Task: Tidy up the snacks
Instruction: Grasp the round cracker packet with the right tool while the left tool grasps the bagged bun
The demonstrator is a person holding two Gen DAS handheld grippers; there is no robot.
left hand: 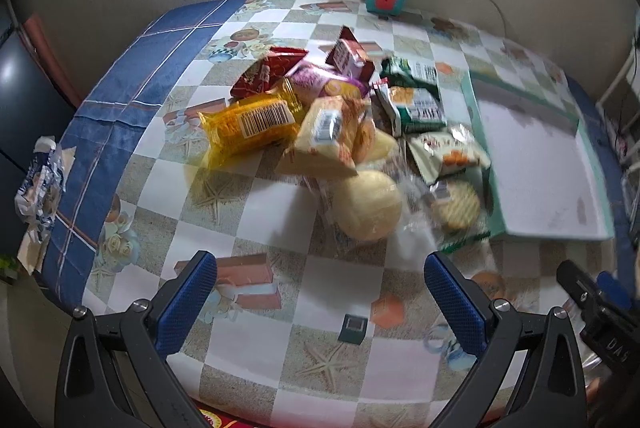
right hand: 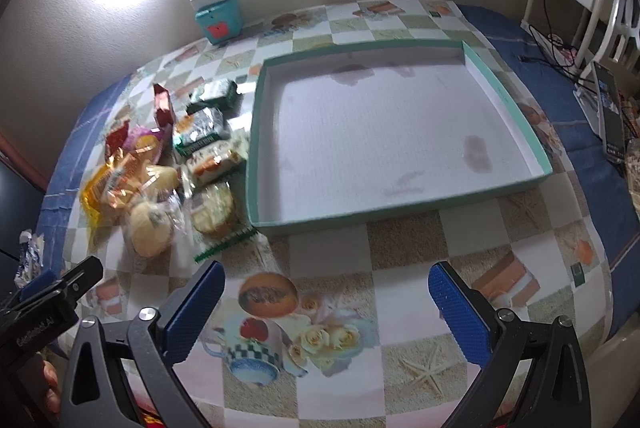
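Green cracker packets (left hand: pixel 416 87), two; tray (right hand: pixel 508 103), one.

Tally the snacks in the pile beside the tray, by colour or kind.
Red packets: 2
Dark green packets: 2
Purple packet: 1
Yellow packet: 1
Cream-orange packet: 1
White packet: 1
Round cracker pack: 1
Clear-wrapped buns: 2
Total: 11
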